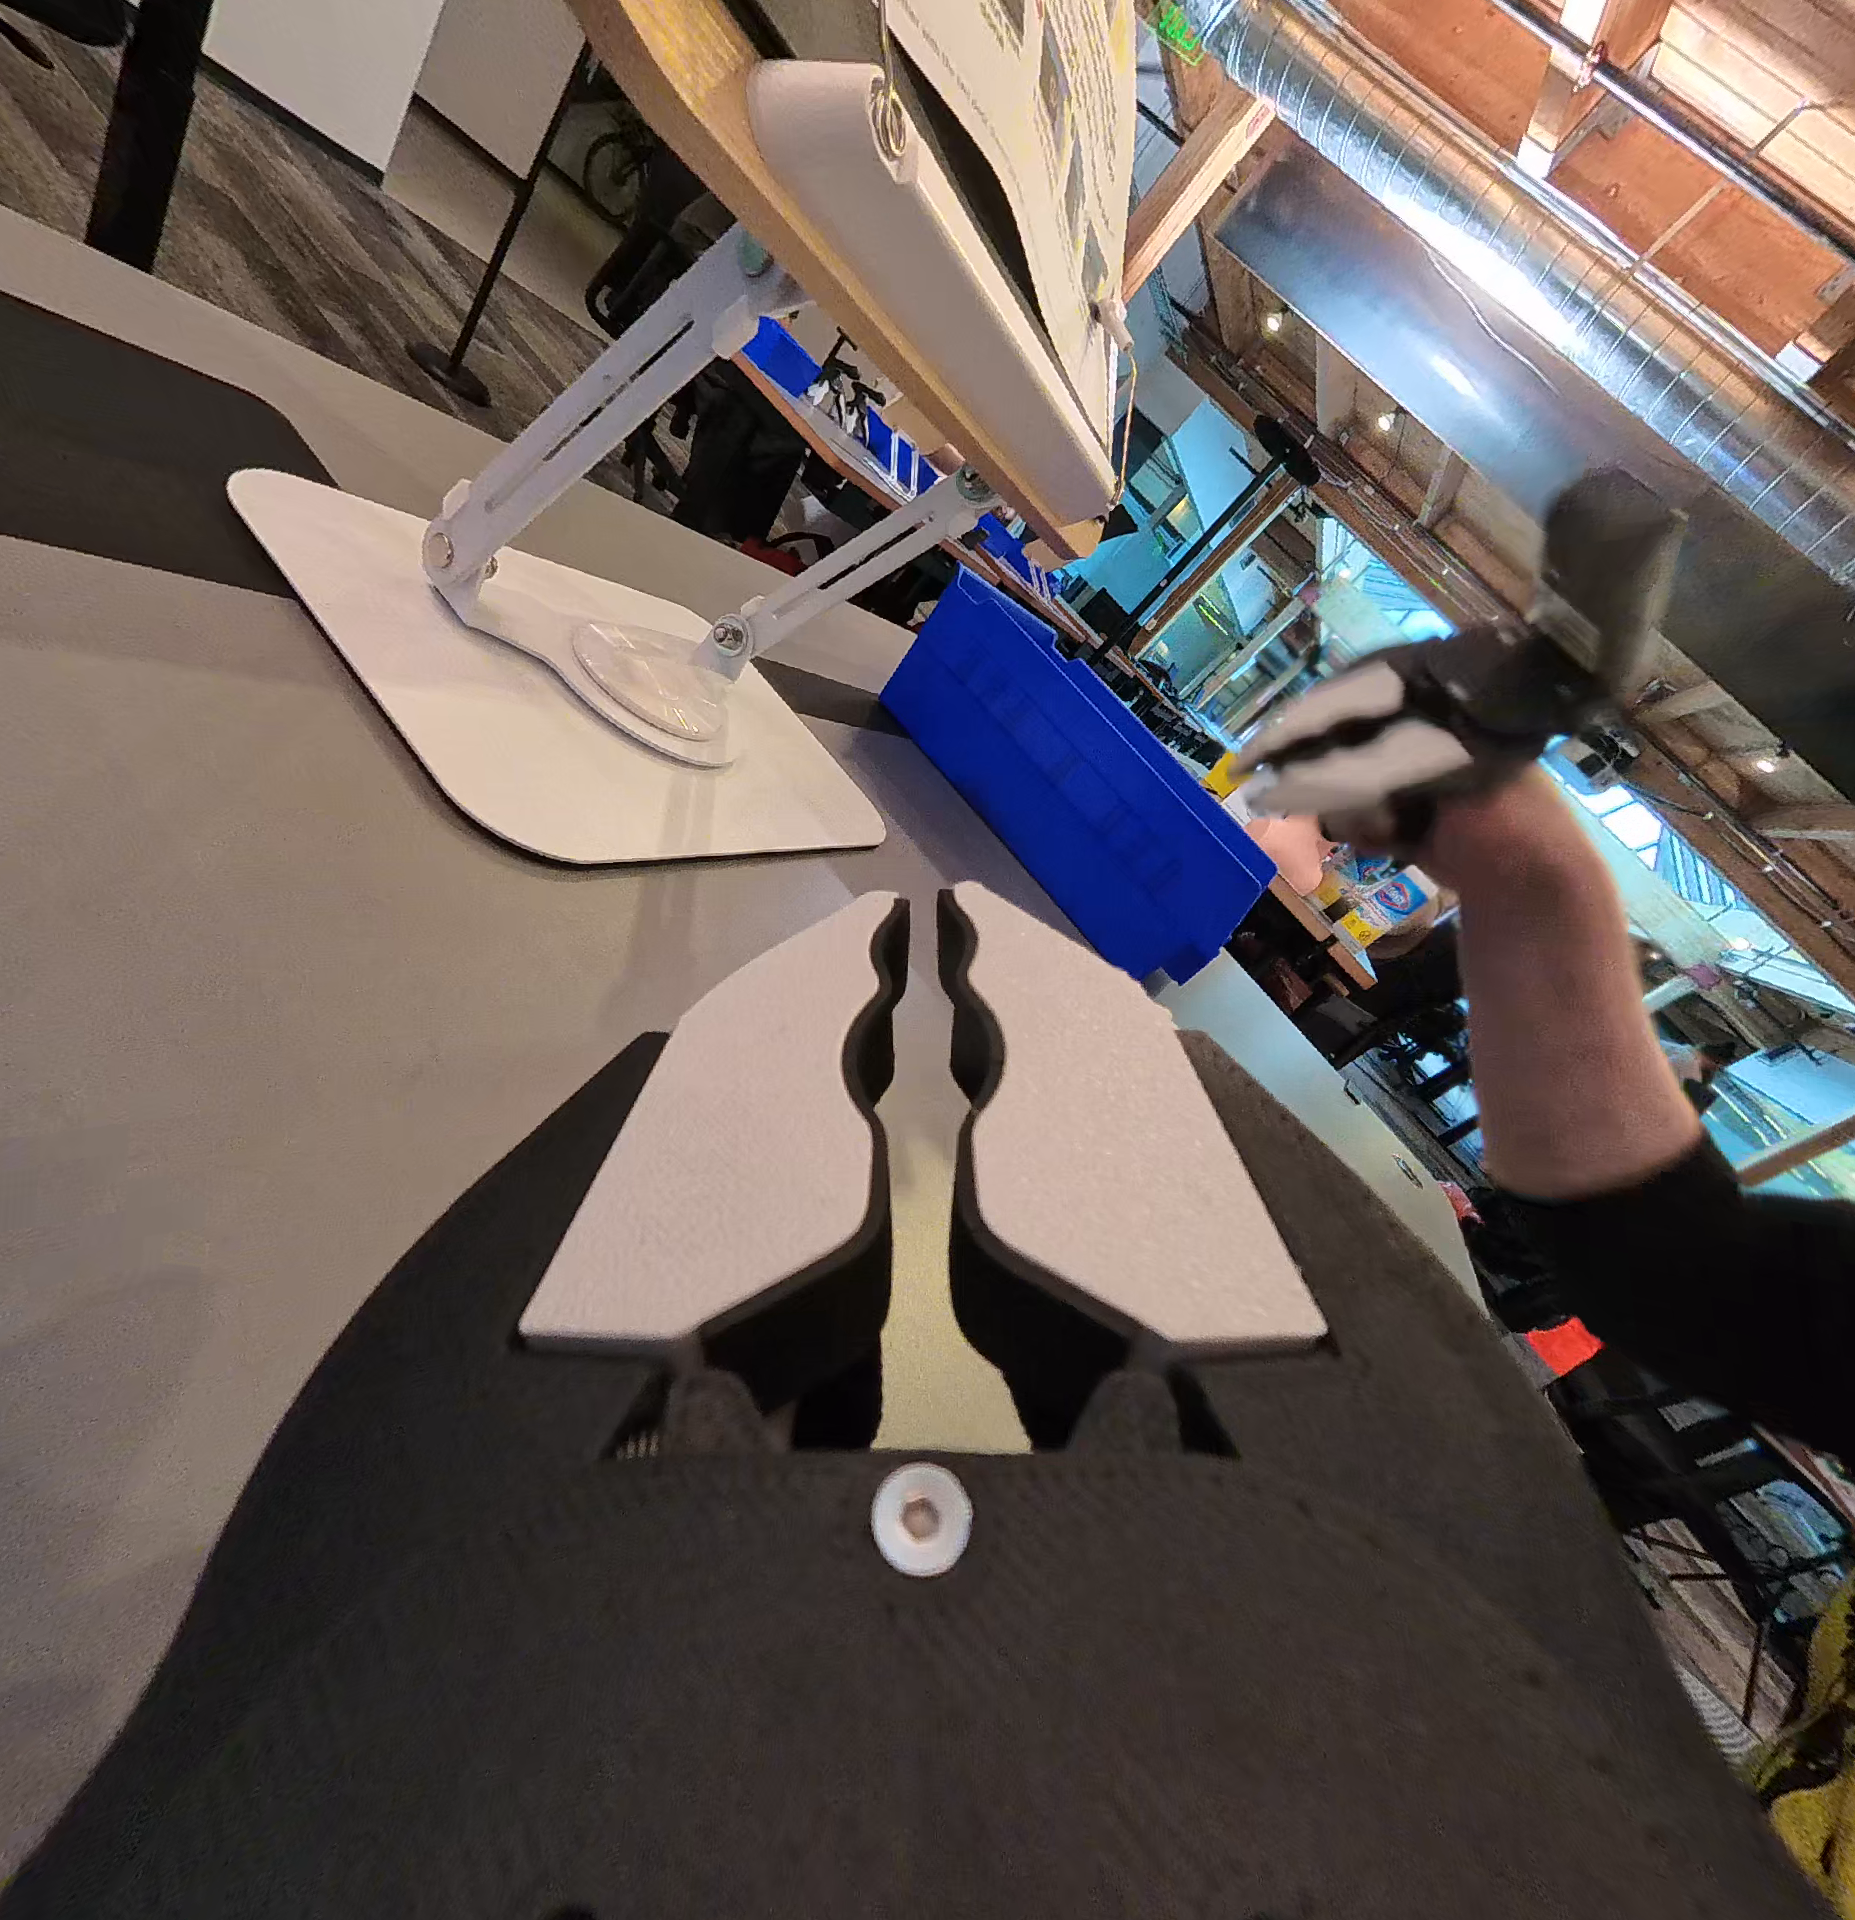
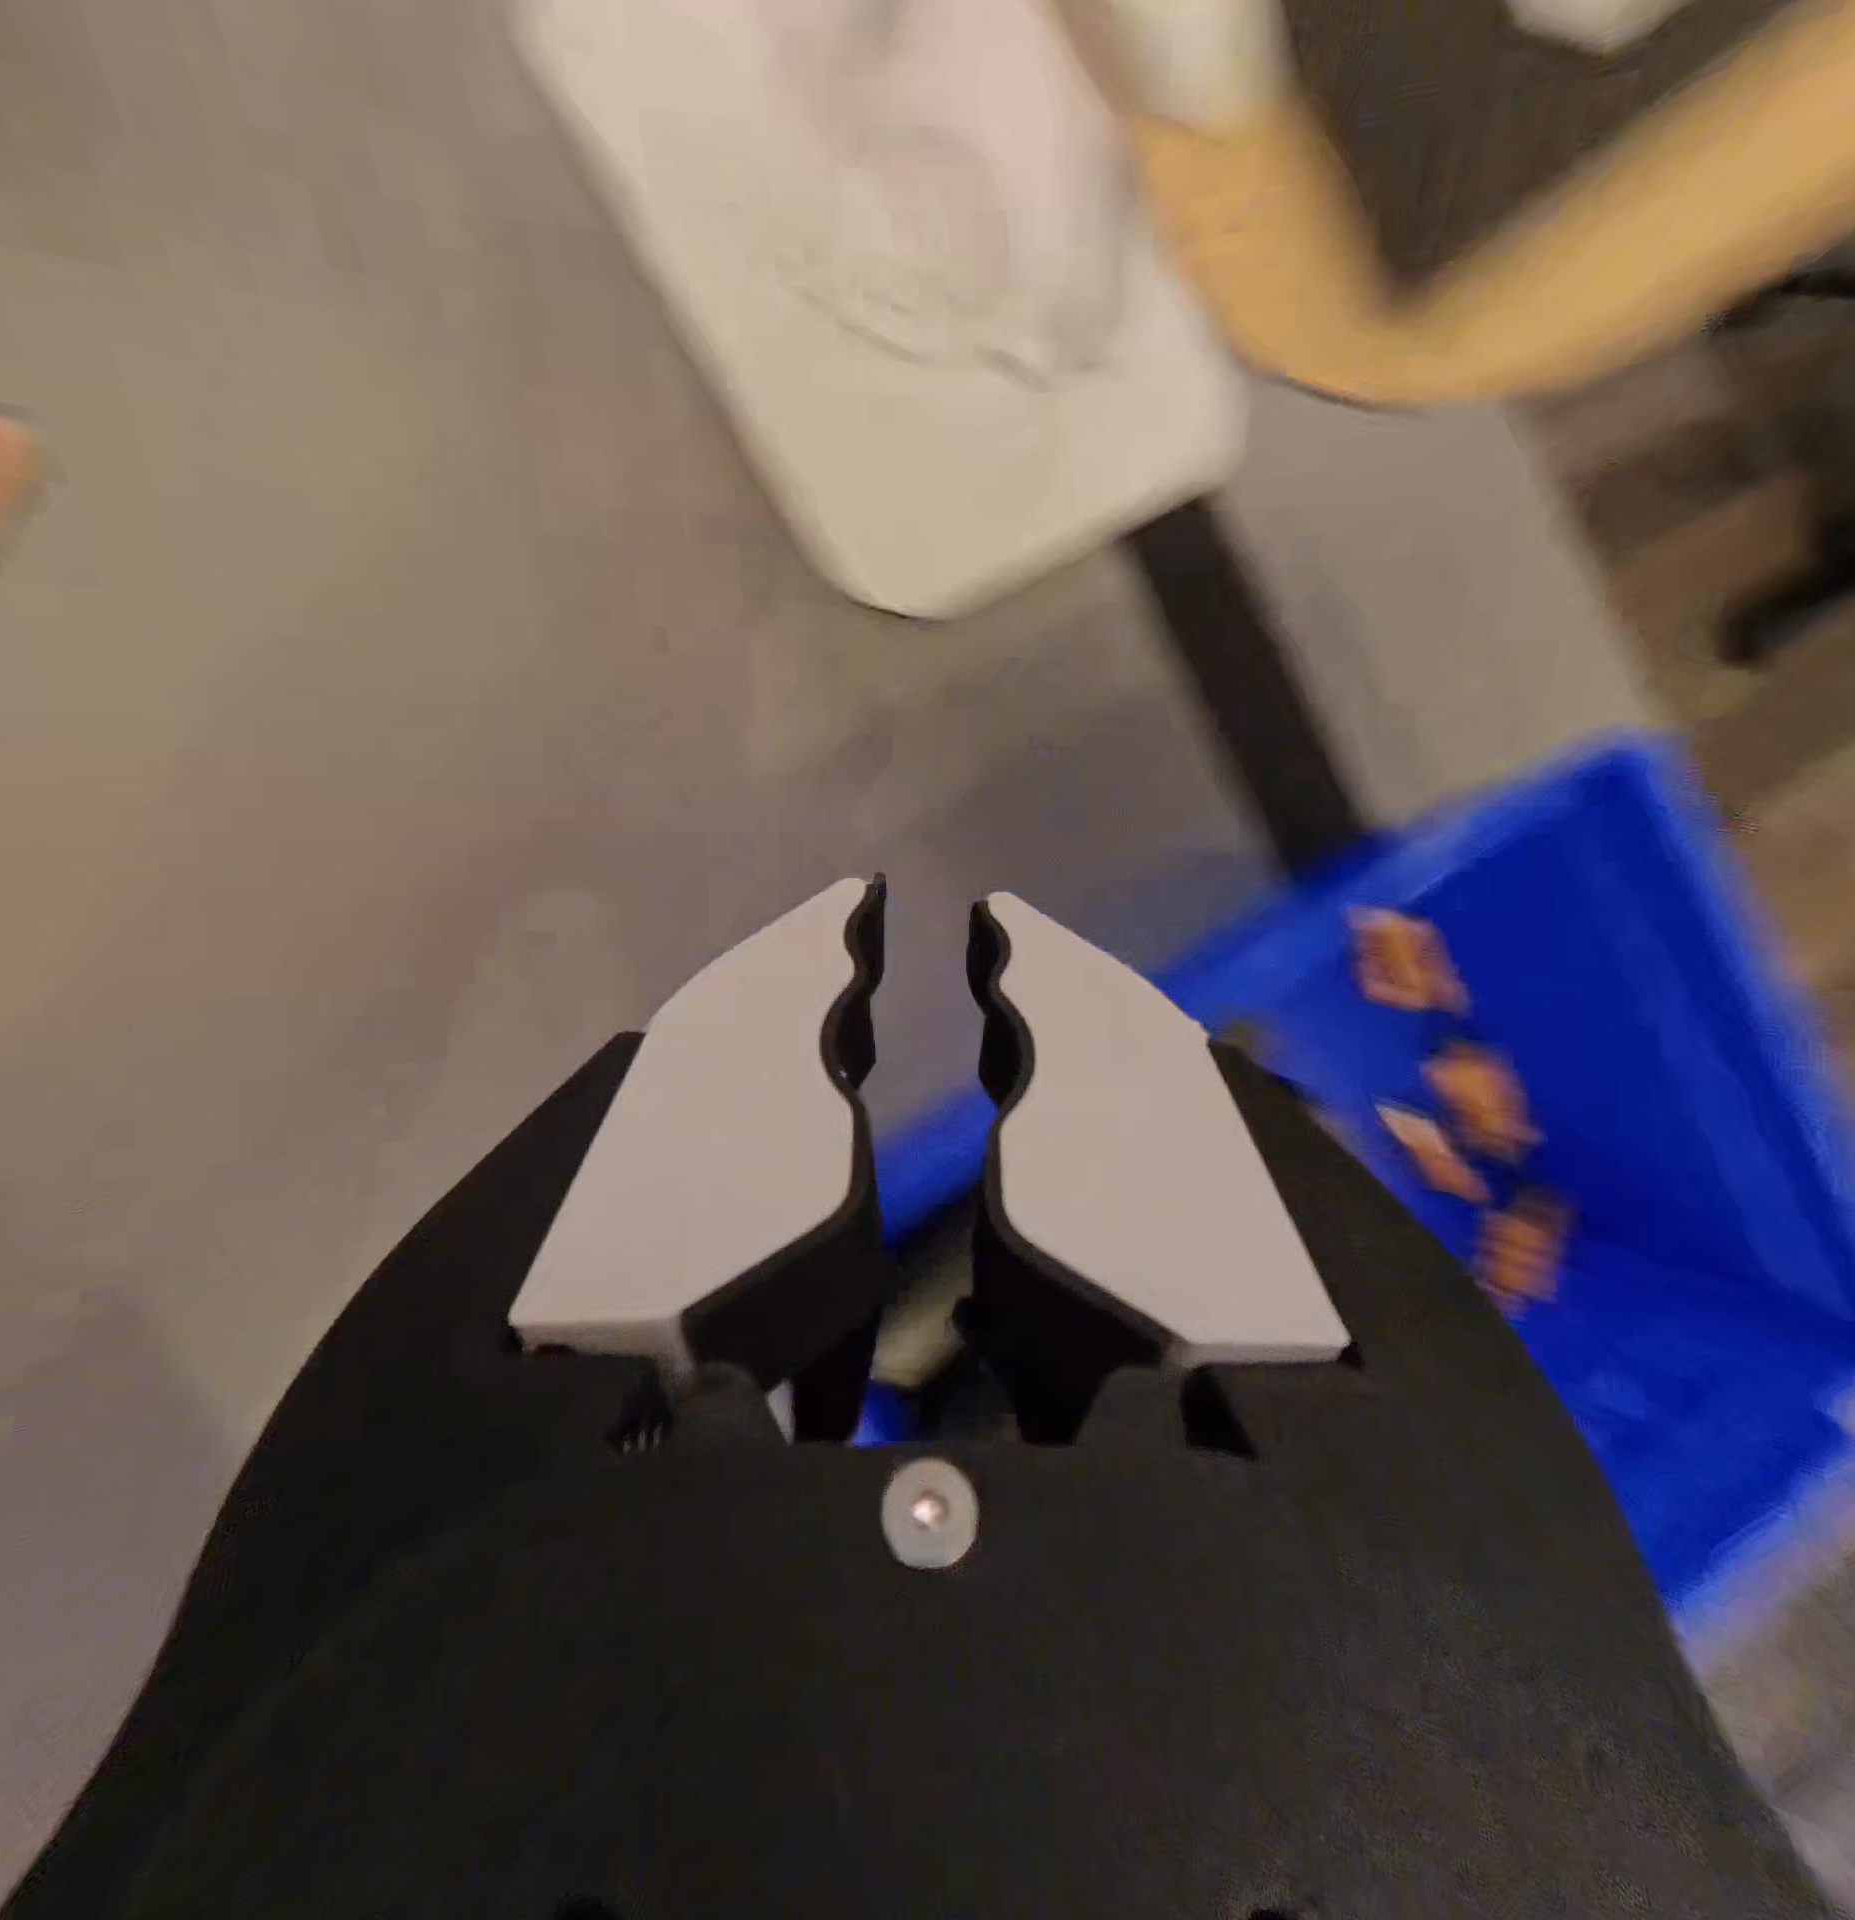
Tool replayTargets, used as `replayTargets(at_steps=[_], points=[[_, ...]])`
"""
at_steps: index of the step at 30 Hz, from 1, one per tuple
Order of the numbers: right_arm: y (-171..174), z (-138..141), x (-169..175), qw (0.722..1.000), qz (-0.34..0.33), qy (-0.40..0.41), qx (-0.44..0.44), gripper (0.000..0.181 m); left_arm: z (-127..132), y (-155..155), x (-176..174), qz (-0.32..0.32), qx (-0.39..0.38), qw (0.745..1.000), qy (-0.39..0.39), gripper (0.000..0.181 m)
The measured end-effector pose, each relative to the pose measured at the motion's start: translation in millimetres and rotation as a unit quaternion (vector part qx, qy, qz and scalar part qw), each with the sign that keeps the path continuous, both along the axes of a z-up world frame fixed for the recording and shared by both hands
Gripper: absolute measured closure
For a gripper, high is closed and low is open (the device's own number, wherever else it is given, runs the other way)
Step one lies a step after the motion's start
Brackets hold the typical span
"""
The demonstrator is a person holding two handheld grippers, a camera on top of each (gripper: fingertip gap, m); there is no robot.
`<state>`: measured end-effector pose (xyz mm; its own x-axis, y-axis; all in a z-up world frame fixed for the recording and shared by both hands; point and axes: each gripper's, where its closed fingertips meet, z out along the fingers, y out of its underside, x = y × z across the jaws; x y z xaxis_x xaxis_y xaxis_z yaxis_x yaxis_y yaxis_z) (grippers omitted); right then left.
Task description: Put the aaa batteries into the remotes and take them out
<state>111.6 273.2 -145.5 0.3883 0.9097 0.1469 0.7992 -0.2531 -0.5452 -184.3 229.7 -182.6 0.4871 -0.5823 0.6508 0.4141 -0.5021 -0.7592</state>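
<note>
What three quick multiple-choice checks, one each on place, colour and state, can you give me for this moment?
1. Where is the bin relative to the stand's white base plate in the left wrist view?
A. To its right
B. On top of it
C. To its left

2. What colour is the bin?
A. Red
B. Blue
C. Green

3. What is between the left hand-held gripper fingers?
A. A battery
B. A remote
C. Nothing

Answers: 1 A, it sits on the table past the plate's right edge; 2 B, its walls are blue; 3 C, only grey table shows in the narrow gap.
</note>
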Motion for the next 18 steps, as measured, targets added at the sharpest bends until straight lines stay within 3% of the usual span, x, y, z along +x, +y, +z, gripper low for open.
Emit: replayTargets(at_steps=[3,5,8,11,13,15,18], points=[[-94.0,-31.1,-82.0,0.997,0.026,0.032,-0.061,0.161,0.6,0.4,-1.7,0.002,-0.001,1.0,-0.005,0.176],[-135.6,-62.5,-126.7,0.994,0.027,0.038,-0.101,0.151,1.2,0.2,-3.1,0.003,-0.001,1.0,-0.01,0.175],[-160.8,-100.5,-174.8,0.99,0.005,0.052,-0.132,0.143,2.5,0.2,-6.7,0.008,-0.002,1.0,-0.019,0.175],[-158.3,-130.4,-196.4,0.994,-0.012,0.013,-0.107,0.145,3.5,0.8,-11.9,0.014,-0.003,1.0,-0.028,0.175],[-160.3,-132.1,-207.8,0.993,-0.001,0.023,-0.114,0.168,4.3,0.8,-15.5,0.018,-0.005,0.999,-0.035,0.175],[-159.6,-130.3,-208.1,0.995,0.029,0.002,-0.092,0.172,4.7,0.5,-17.5,0.019,-0.006,0.999,-0.04,0.174],[-137.5,-79.8,-188.7,0.995,0.049,0.074,-0.045,0.172,4.7,-0.4,-18.6,0.018,-0.007,0.999,-0.041,0.174]])
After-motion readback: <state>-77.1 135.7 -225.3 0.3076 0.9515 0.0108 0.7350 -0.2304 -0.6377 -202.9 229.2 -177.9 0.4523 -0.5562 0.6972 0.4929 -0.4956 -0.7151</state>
